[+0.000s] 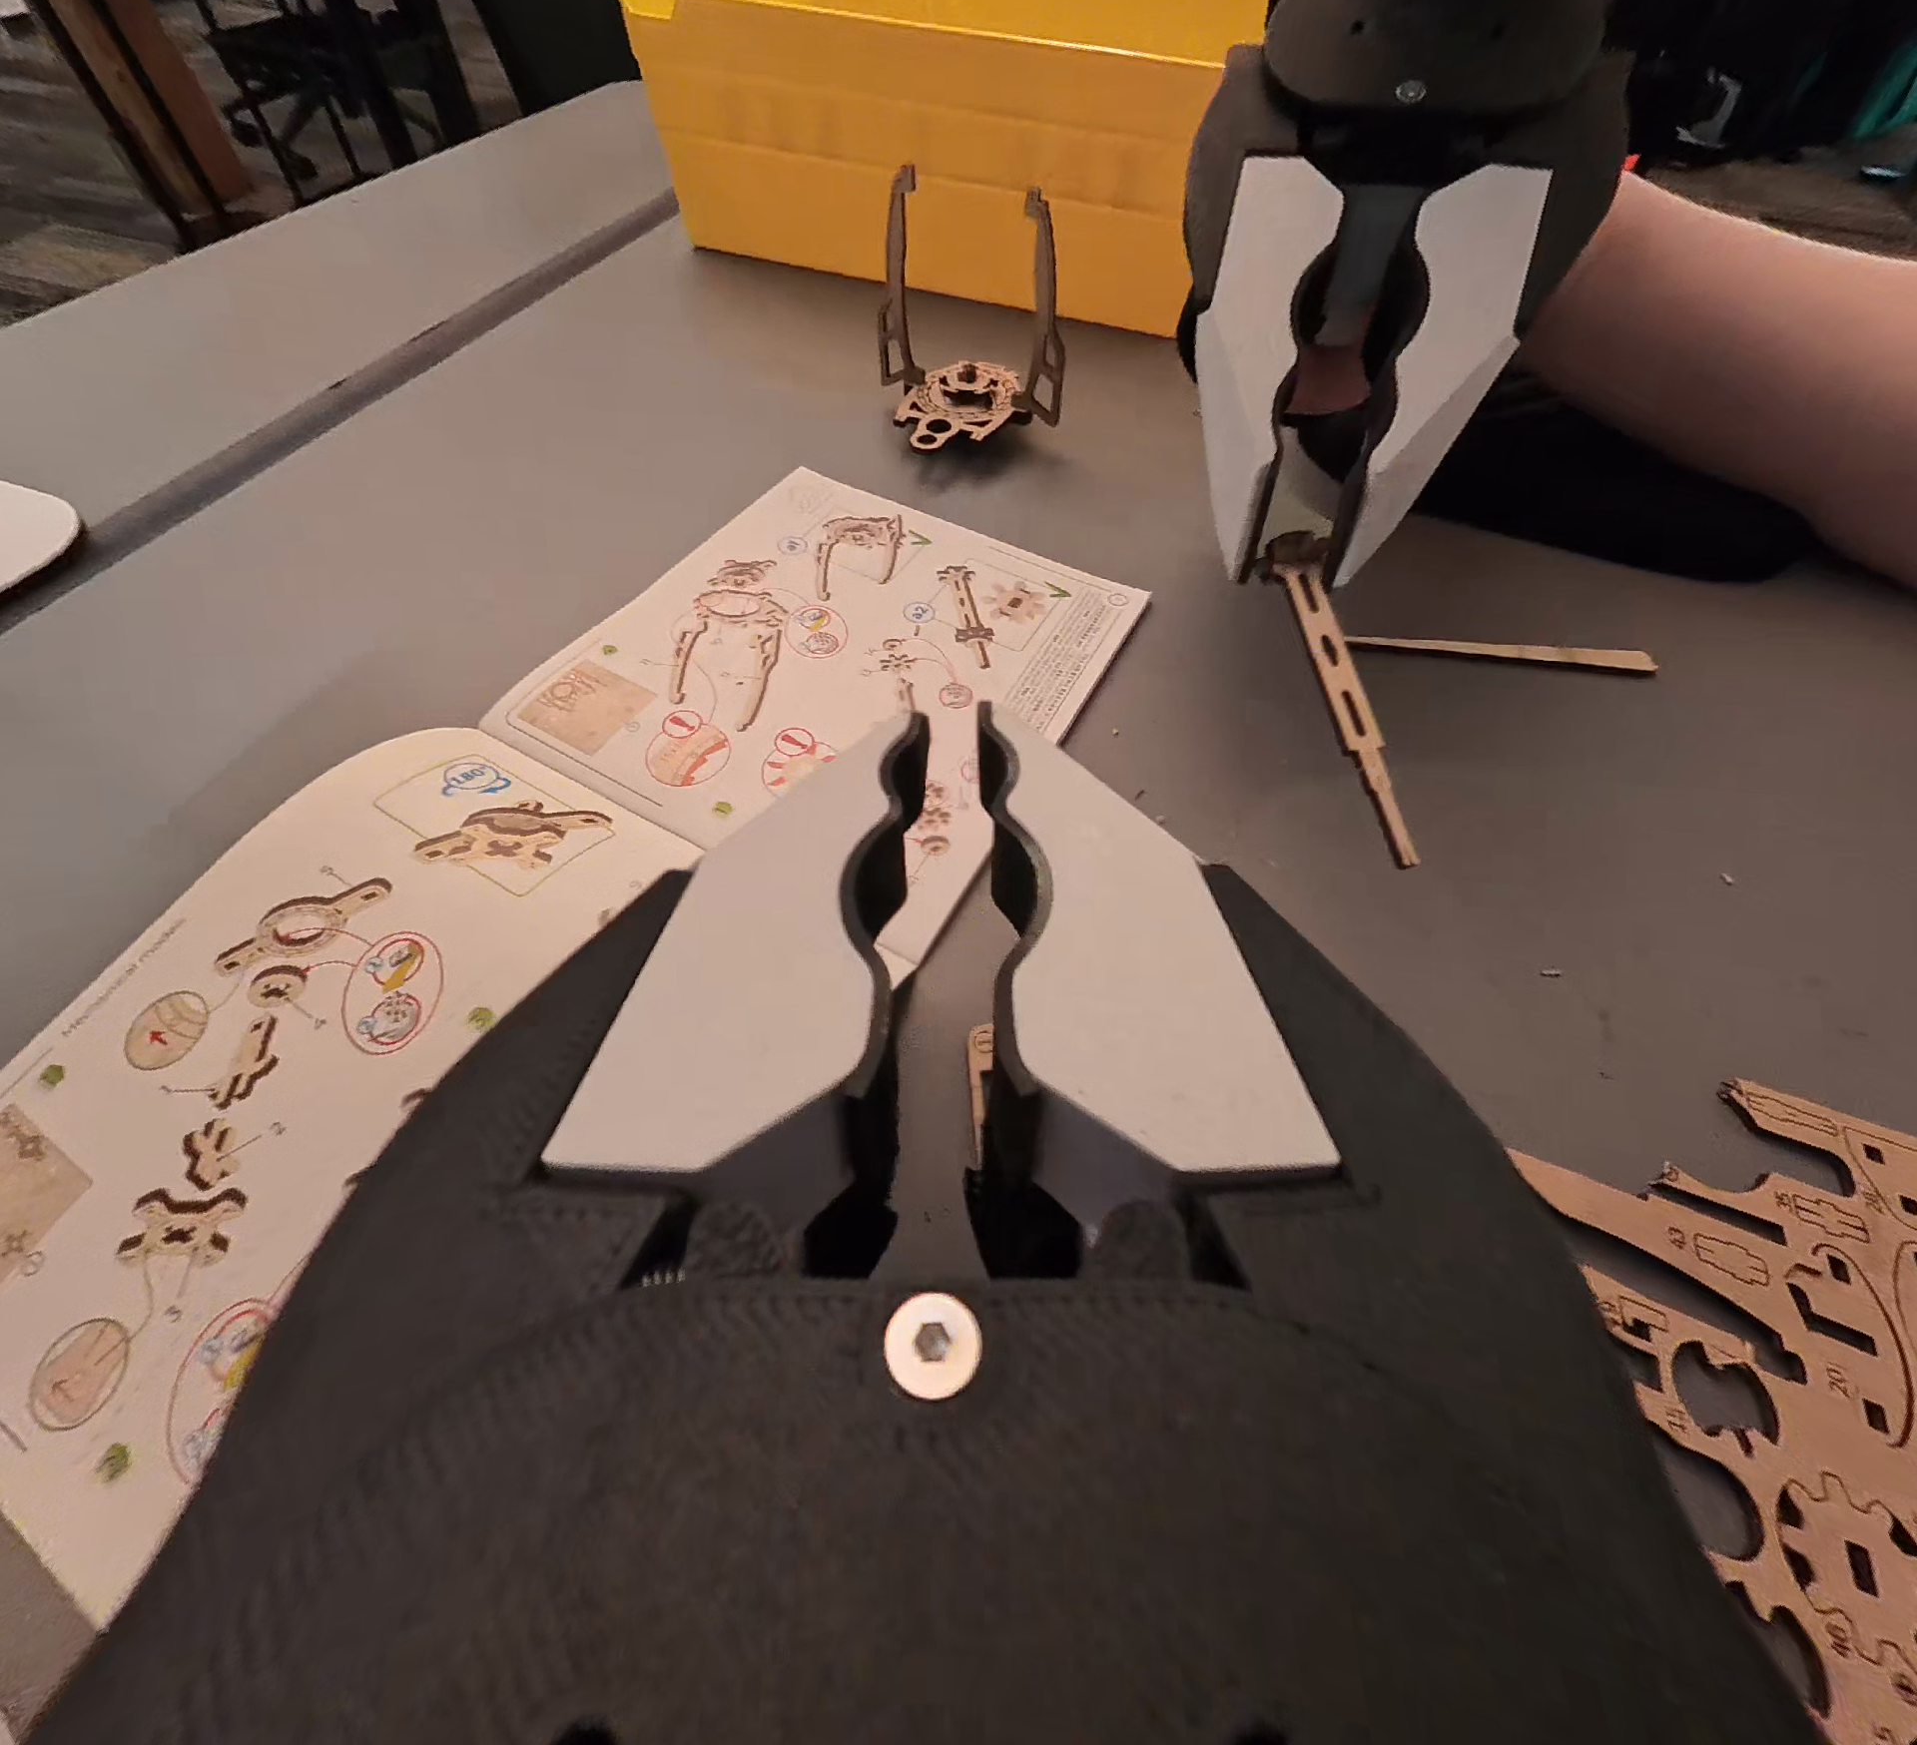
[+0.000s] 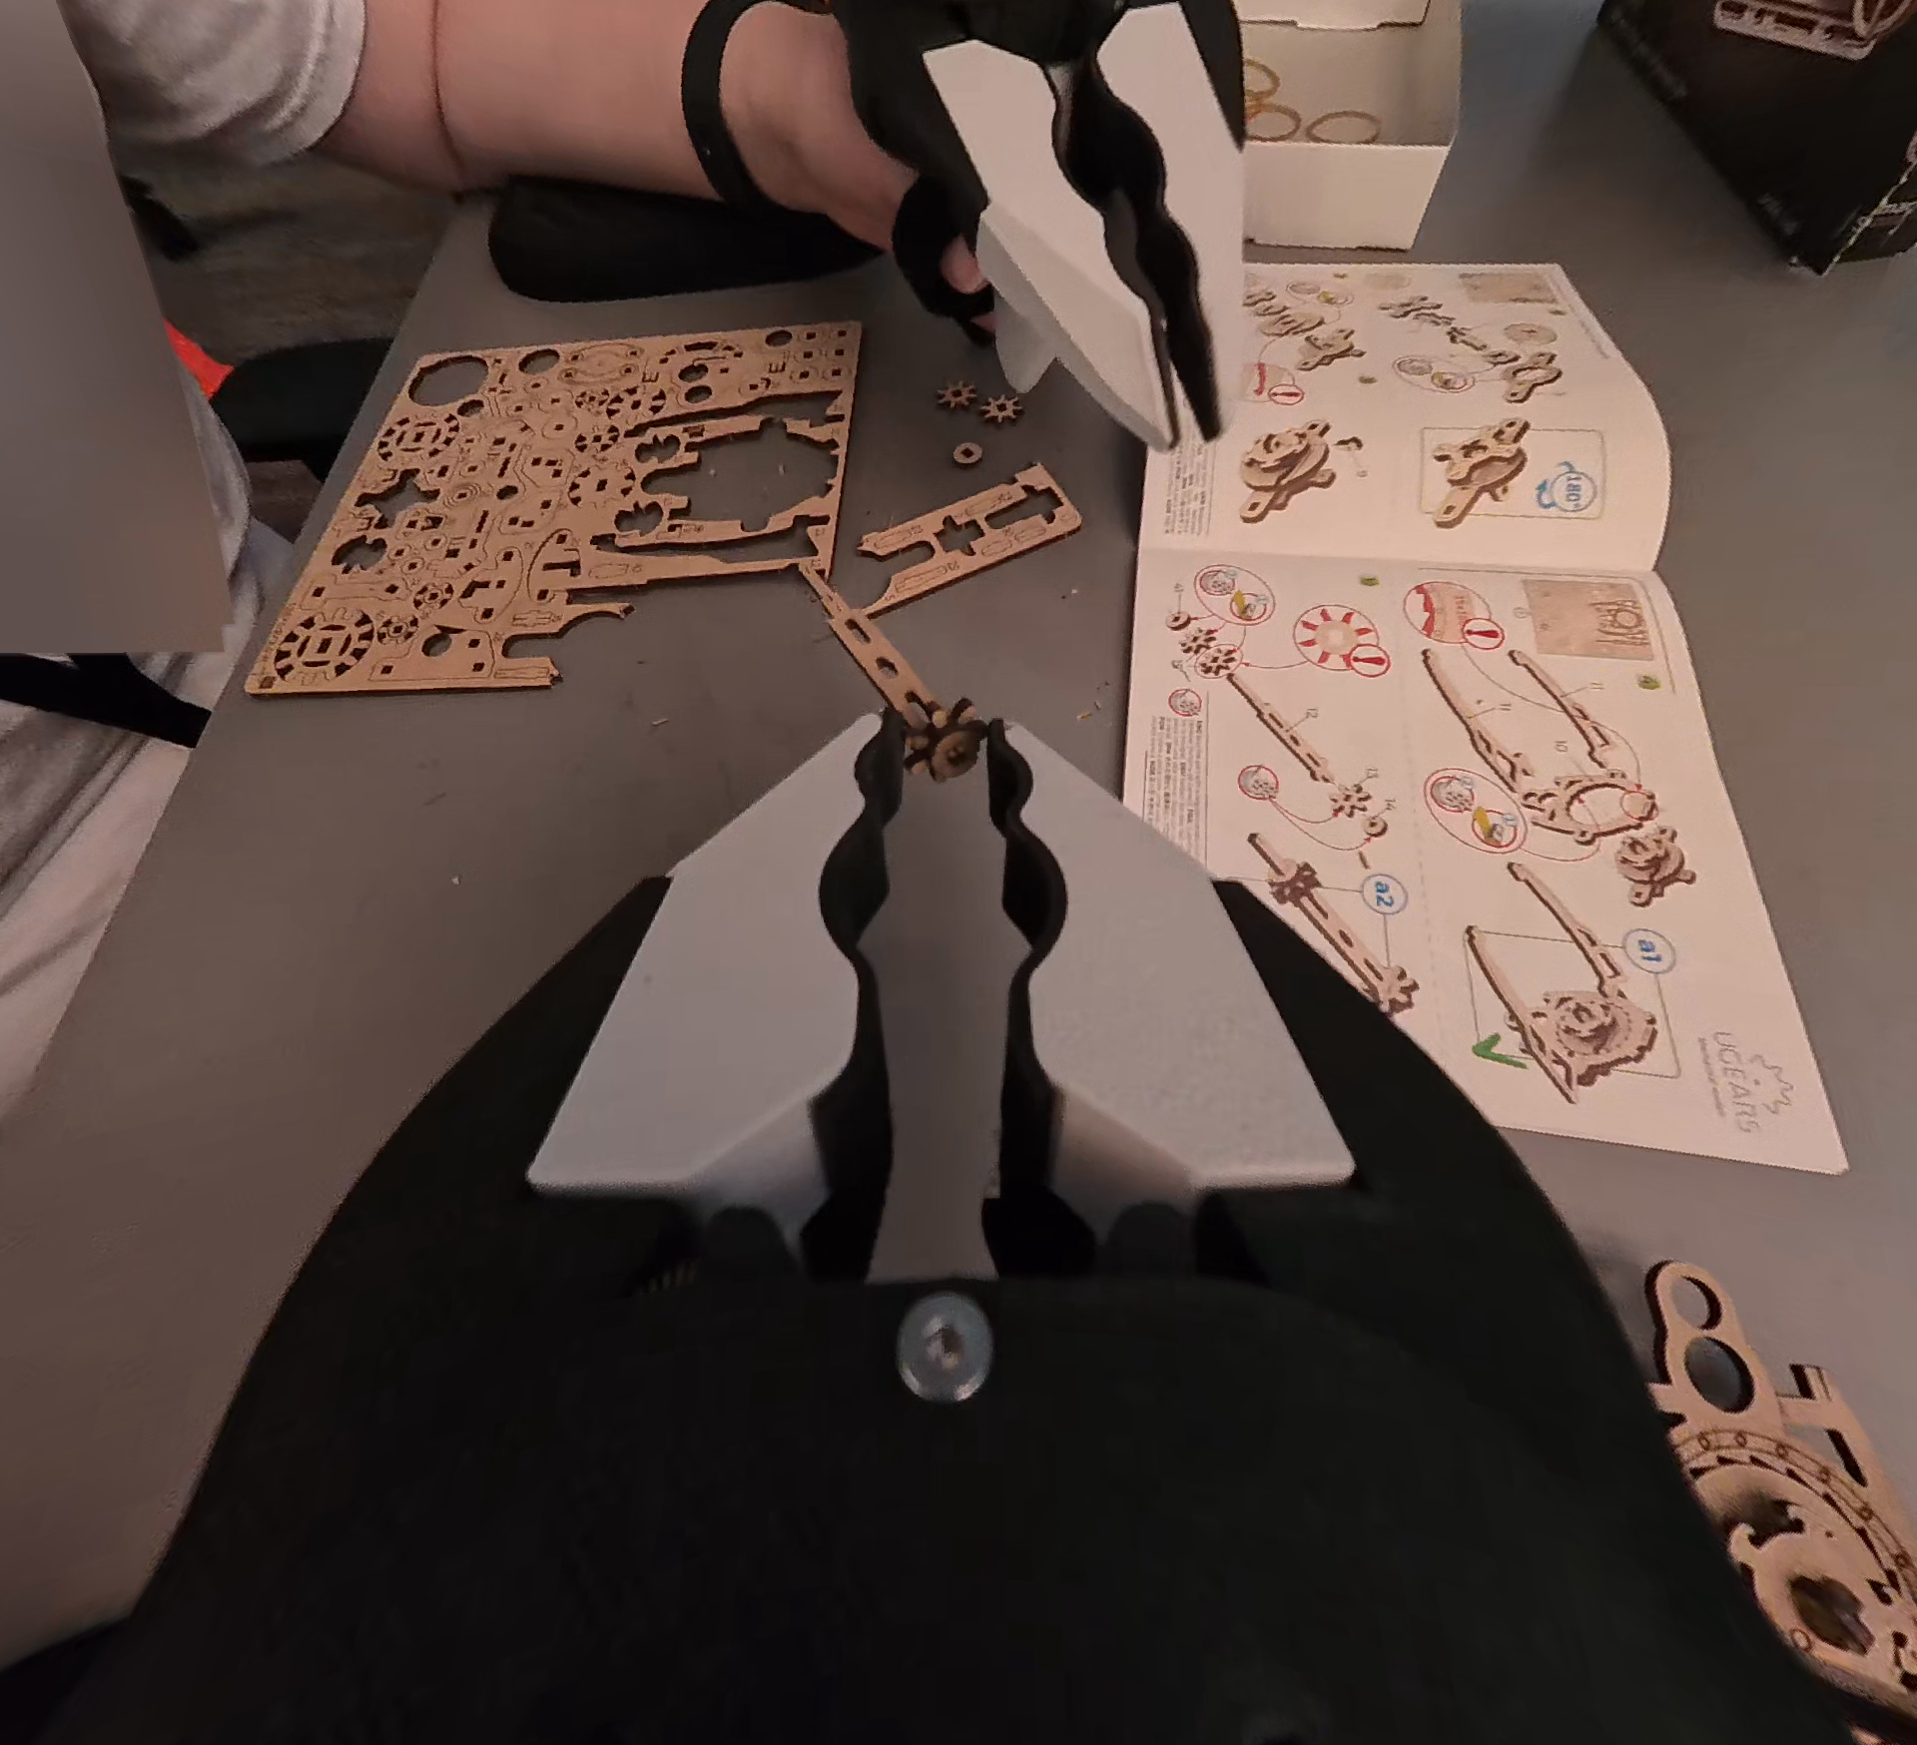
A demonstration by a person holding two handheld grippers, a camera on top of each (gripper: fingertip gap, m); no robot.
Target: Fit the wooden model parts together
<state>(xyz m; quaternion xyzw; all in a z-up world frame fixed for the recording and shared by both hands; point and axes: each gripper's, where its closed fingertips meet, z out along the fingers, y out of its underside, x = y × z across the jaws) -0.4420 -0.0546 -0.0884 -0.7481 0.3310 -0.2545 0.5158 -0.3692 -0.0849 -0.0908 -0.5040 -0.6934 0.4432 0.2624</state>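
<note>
The right hand-held gripper (image 2: pixel 942 741) pinches the geared end of a slotted wooden rod (image 2: pixel 869 648) above the grey counter (image 2: pixel 519 865), beside the punched-out wooden sheet (image 2: pixel 519 502). The left hand-held gripper (image 1: pixel 952 718) hangs slightly spread and empty above the open instruction booklet (image 1: pixel 622 762).

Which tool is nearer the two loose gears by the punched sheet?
Left. The left tool hangs just right of the two loose gears, empty. The right tool sits farther toward the camera, shut on the slotted wooden strip.
</note>
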